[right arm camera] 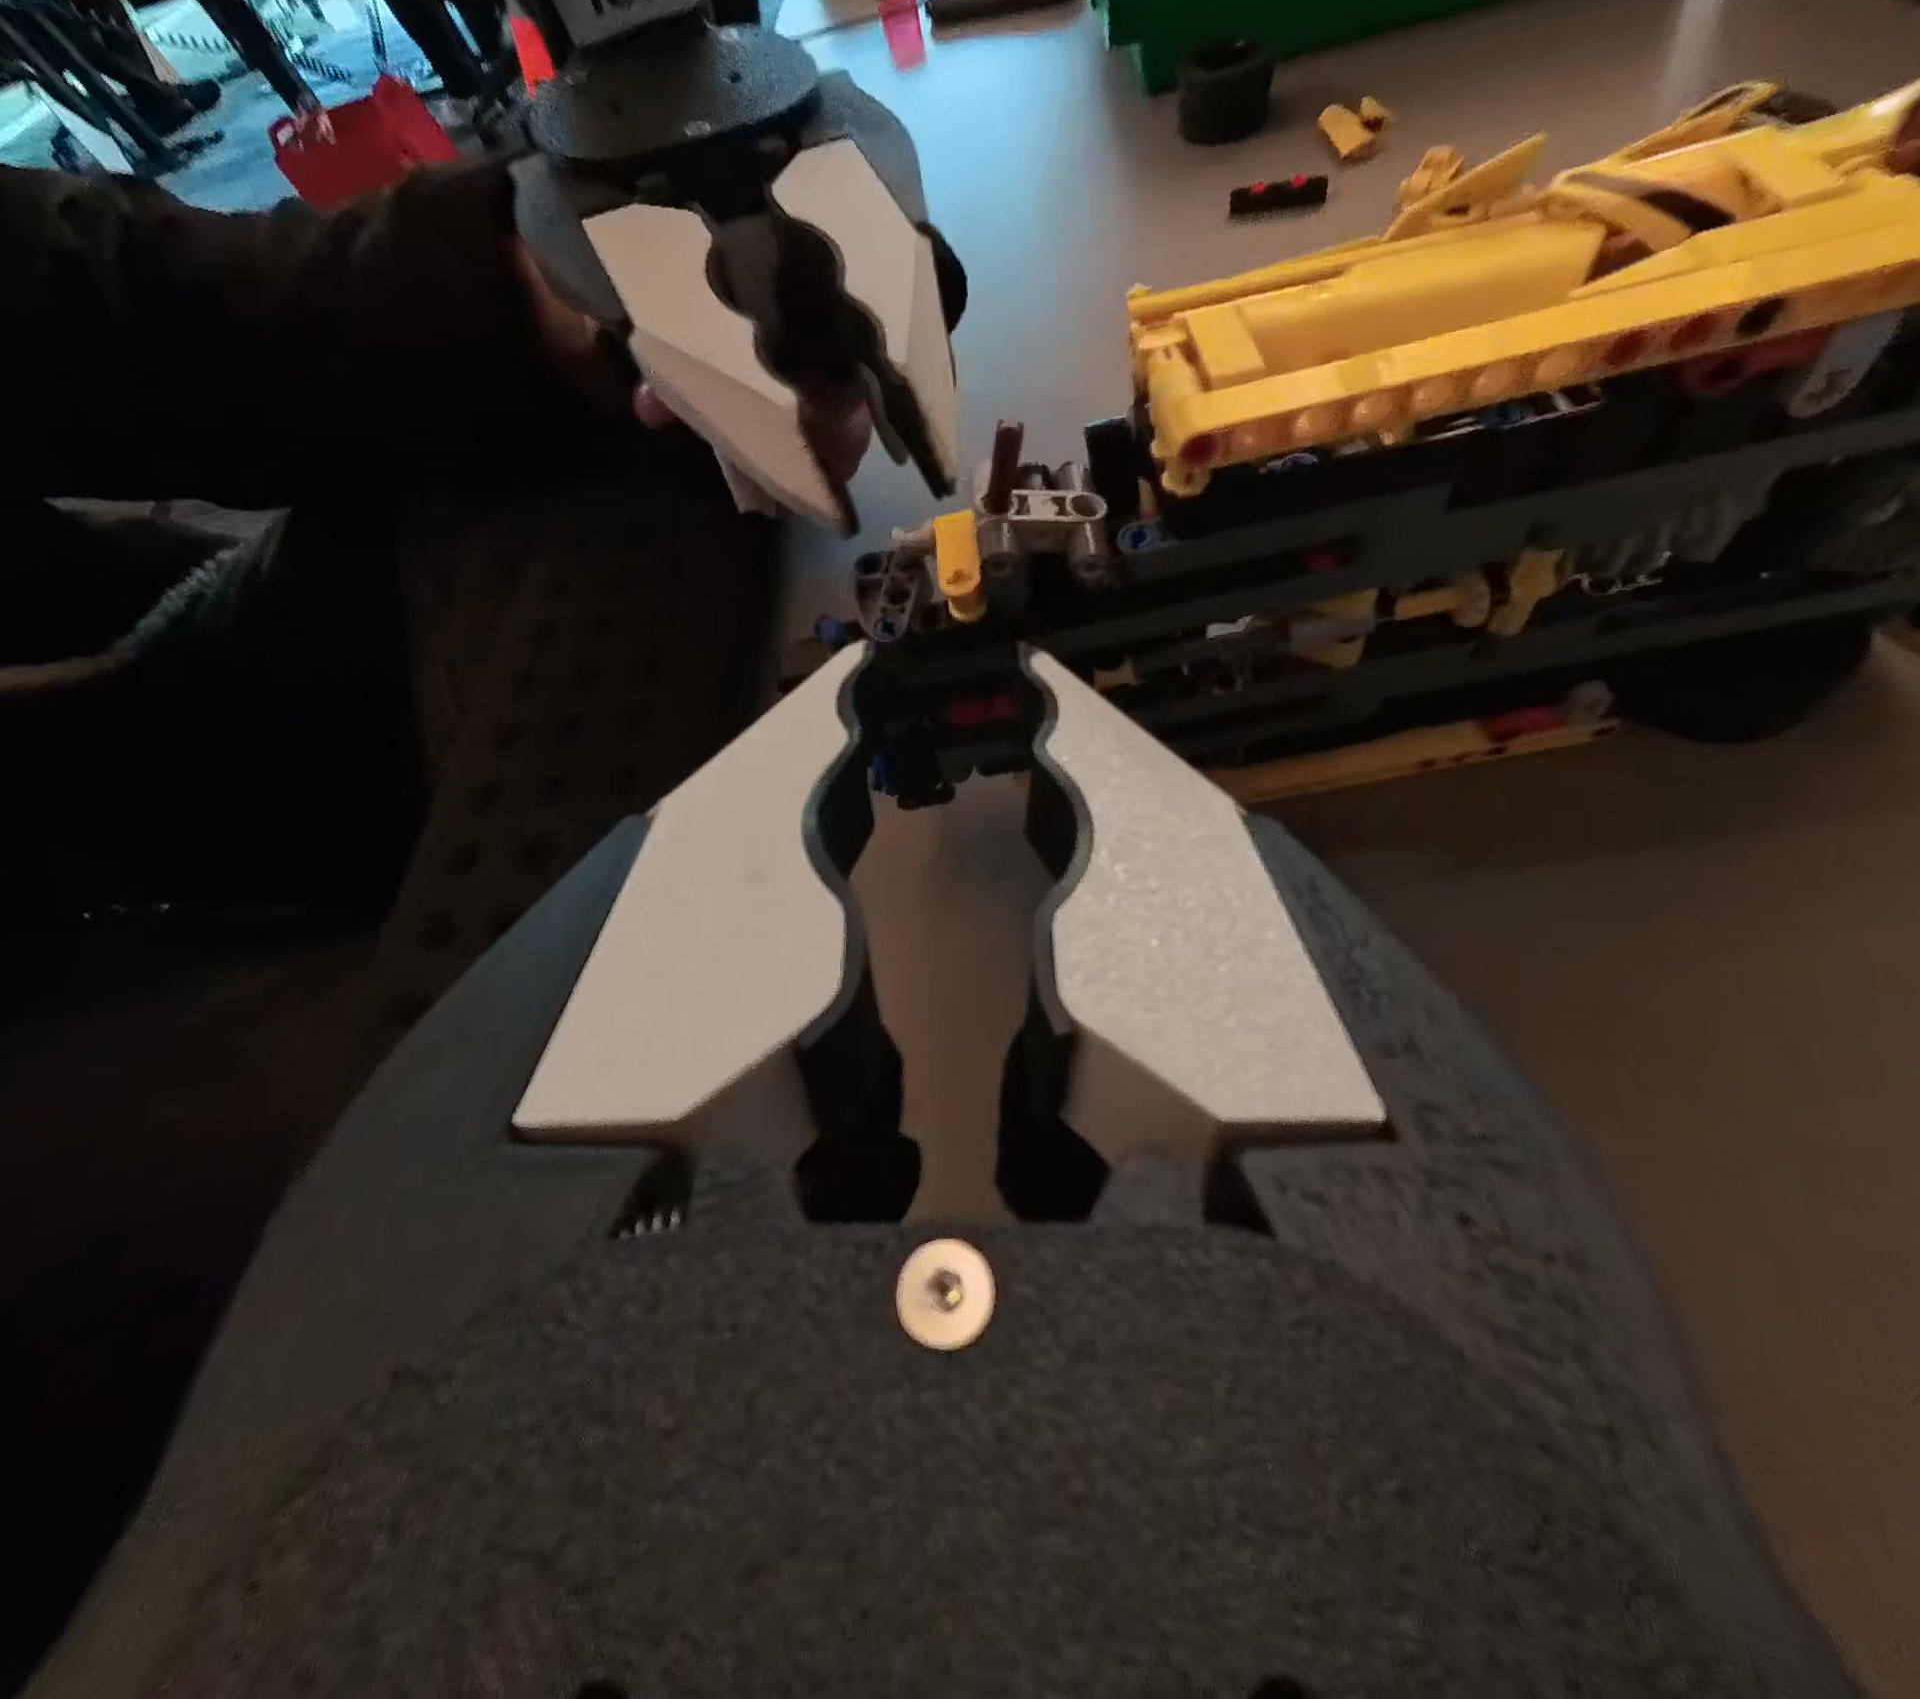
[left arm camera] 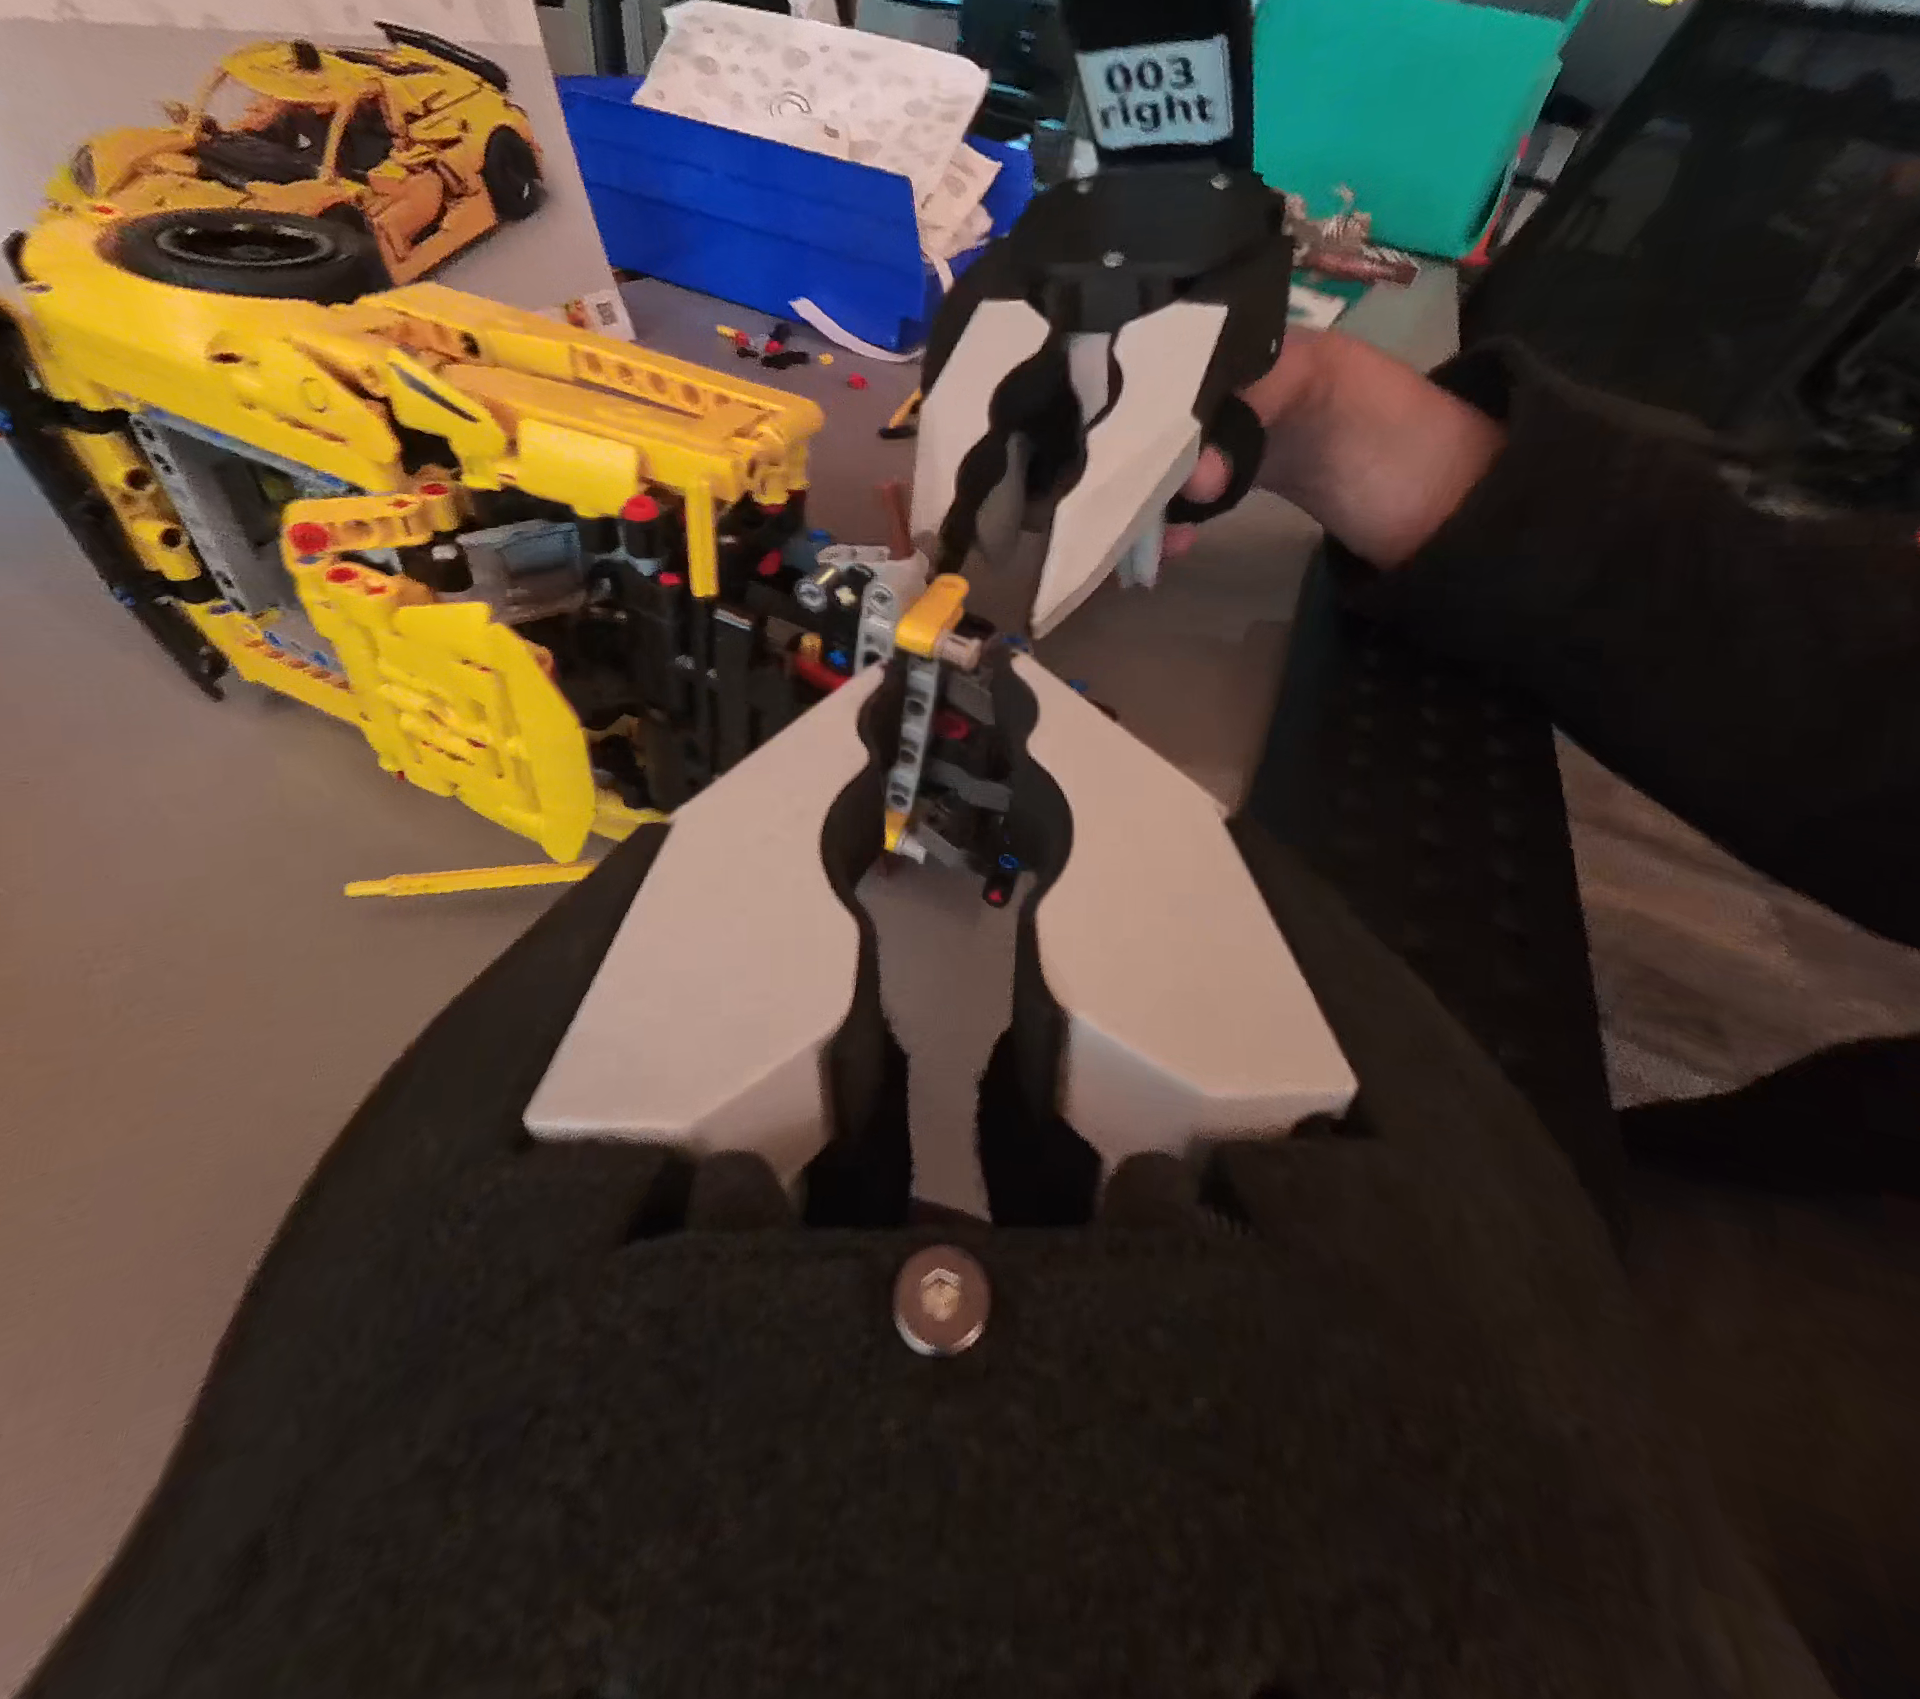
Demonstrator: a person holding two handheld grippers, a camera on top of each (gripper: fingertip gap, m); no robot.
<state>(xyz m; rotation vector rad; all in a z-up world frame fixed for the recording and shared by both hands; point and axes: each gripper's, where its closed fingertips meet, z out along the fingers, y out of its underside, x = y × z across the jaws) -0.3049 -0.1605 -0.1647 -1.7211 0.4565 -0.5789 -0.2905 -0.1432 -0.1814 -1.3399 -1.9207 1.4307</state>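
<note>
hand-held gripper [left arm camera: 940, 673]: white fingers | black textured body | silver screw | dark sleeve

Model car [left arm camera: 416, 527] on its side on the table [left arm camera: 208, 974], left; box [left arm camera: 260, 39] propped behind it, bin [left arm camera: 748, 205] farther right, loose rod [left arm camera: 468, 878] perhaps touching the car's near edge.

Yellow brick-built car [right arm camera: 1507, 402] cut off at 3 o'clock; its box [left arm camera: 260, 39] cropped at 10 o'clock; loose bricks [left arm camera: 774, 345] too small to identify.
</note>
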